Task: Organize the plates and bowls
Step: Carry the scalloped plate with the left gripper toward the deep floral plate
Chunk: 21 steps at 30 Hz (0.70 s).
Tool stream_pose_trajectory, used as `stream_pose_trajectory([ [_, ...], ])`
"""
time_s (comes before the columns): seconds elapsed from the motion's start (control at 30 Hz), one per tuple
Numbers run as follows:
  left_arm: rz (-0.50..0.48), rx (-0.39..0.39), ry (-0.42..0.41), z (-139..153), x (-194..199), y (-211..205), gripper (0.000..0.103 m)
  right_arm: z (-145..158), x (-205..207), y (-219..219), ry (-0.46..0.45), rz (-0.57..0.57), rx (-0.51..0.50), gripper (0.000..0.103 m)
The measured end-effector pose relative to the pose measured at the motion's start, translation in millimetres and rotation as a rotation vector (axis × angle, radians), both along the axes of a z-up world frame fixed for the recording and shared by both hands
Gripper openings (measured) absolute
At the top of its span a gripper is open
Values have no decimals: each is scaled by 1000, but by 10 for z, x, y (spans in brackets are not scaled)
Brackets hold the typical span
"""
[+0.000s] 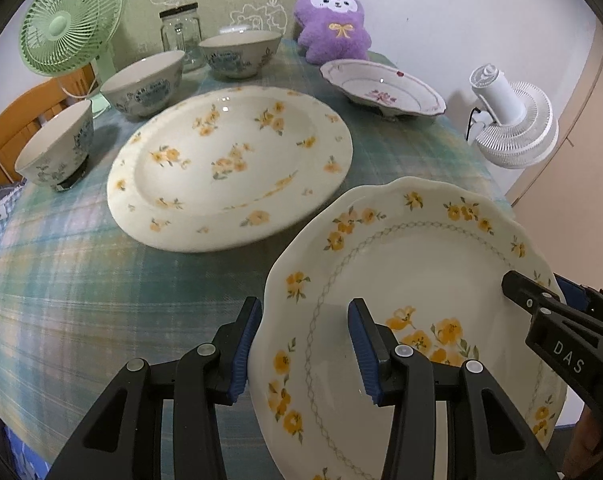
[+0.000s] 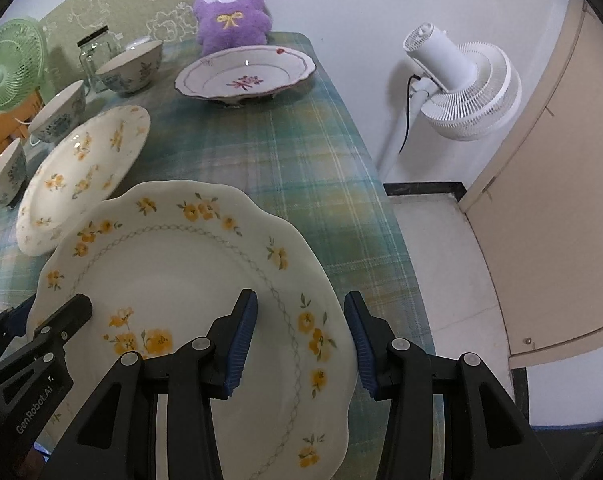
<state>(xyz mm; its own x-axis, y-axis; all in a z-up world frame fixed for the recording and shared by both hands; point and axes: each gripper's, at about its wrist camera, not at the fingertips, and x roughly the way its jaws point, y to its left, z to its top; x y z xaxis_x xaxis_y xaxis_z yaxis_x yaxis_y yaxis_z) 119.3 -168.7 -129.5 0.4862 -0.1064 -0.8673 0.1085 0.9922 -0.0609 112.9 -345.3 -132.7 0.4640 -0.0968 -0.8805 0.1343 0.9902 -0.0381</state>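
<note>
Plaid table: three plates, three bowls; both claws spread astride scalloped plate.

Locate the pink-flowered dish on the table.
The pink-flowered dish sits at the table's far right end, just in front of the purple plush toy, beyond the round yellow-flowered plate.

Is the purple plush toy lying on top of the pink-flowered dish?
No: the purple plush toy stands upright behind the pink-flowered dish, at the table's far edge against the wall.
</note>
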Motion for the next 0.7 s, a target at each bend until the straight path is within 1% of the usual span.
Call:
stream_pose_trajectory([
  [0.1,9,5,12,-47,13,-42,45,-59,28,-30,15,4,2,49],
  [0.37,10,13,11,-56,20,-102,45,-102,79,-102,10,4,21,49],
  [0.4,10,12,13,-59,16,-106,47,-104,81,-102,11,4,24,49],
  [0.47,0,8,15,-68,23,-124,54,-118,95,-78,25,10,27,55],
  [0.5,-10,0,17,-73,23,-144,61,-121,98,-63,29,13,22,56],
  [0.53,-18,-1,17,-79,23,-164,64,-128,104,-43,32,18,17,58],
  [0.7,-23,-10,15,-69,15,-171,69,-135,100,-51,43,24,31,61],
])
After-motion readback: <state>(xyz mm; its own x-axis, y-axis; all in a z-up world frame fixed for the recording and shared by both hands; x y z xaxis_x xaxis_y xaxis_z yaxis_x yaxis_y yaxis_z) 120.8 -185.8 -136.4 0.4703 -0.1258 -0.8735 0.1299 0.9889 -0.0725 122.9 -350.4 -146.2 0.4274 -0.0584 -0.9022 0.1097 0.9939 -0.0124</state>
